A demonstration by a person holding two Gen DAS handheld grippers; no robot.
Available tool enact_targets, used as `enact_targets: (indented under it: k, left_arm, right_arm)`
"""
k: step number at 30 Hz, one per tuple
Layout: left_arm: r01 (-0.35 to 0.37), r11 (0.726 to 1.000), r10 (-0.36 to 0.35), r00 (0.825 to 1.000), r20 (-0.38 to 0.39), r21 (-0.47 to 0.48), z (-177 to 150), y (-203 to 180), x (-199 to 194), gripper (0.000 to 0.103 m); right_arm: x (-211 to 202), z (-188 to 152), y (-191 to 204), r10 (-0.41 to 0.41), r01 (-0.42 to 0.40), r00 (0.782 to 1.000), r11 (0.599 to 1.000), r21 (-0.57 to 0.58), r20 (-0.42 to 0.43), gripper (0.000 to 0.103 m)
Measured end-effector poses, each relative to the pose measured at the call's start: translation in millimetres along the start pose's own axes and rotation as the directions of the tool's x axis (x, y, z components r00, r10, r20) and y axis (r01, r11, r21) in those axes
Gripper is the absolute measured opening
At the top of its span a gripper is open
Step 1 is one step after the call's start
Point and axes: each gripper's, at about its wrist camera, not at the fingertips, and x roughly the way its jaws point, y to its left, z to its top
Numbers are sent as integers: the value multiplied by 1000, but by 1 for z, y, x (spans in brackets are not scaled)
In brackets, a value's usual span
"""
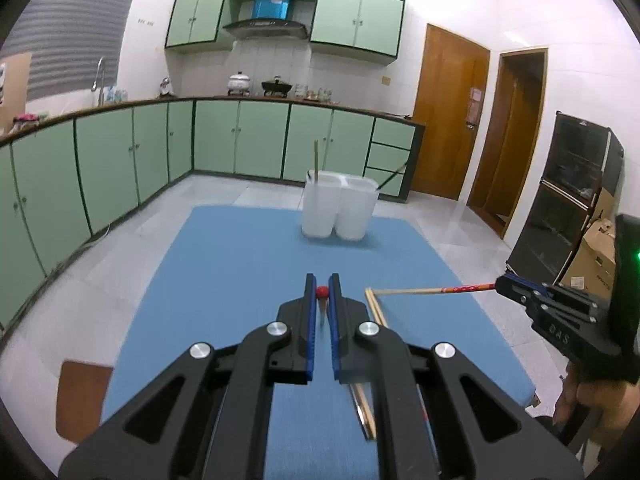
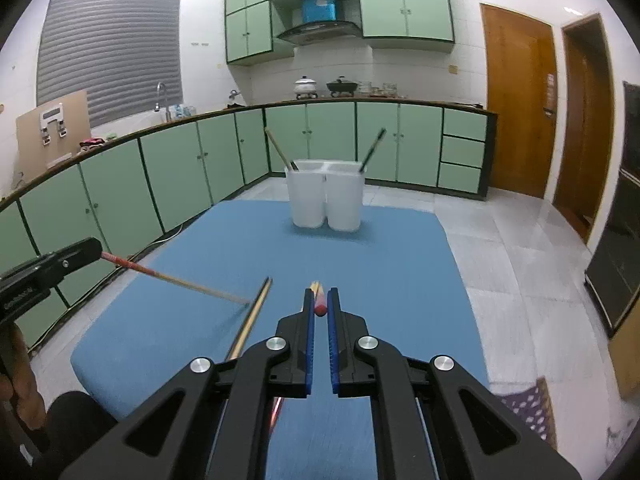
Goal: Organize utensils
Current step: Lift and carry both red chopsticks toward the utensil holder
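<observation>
At the bottom centre of the left wrist view, the left tool (image 1: 322, 294) is clamping a red-ended chopstick (image 1: 322, 292) between its blue pads. The right tool (image 2: 320, 304) is likewise gripping another red-tipped chopstick (image 2: 320, 309), whose wooden shaft is reaching leftward at the right of the left view. More loose chopsticks (image 2: 250, 320) are lying on the blue counter (image 2: 360, 272). Upper centre, a white divided holder (image 2: 325, 196) is standing upright with two sticks in it.
</observation>
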Motion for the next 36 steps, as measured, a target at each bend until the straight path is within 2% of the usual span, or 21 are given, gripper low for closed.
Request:
enact_targets:
  k: [10,19,29,36]
  left_arm:
    - [25,998,-22,999,-48,54,47,3,36,5]
    - [57,995,-49,994,-96,82,80,7,65,5]
    - [60,992,-52,996,-76,113,122,4,70,5]
    - [63,986,-63,998,-8,157,171,-15,70,5]
  right_arm:
    - [40,82,-4,41,-46,996,996,-71,-77,6]
    - [69,123,-3,63,-77,986,994,-84,-154,6]
    - [60,159,-6,45,-61,988,992,-110,-145,6]
    - [43,209,-18,29,-38,995,994,-98,-92,6]
